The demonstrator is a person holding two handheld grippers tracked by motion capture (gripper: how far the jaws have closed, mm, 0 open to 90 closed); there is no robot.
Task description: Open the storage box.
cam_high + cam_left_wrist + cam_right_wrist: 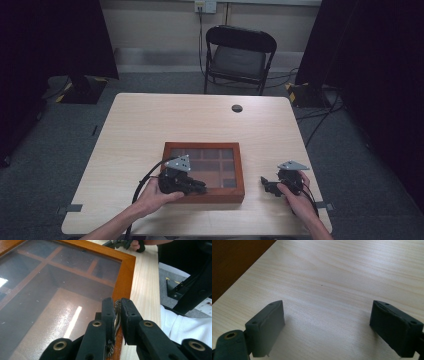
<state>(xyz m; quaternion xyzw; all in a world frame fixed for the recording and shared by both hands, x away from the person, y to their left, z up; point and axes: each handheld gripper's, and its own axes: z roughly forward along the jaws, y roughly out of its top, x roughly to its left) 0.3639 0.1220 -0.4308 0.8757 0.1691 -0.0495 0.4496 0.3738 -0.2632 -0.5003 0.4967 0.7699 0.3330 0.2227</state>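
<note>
I see left hand-held gripper (117,315) nearly closed, pinching a small metal clasp (116,322) on the box (203,172) front edge, lower centre | right hand-held gripper (270,186) wide open, empty, on table (150,120) right of box

I'm working in what looks like a lab or recording studio: black curtains (50,35) hang either side of the pale wooden table (200,120), a folding chair (239,57) stands behind it, and cables (320,115) trail over grey carpet (380,165) beside it.
</note>
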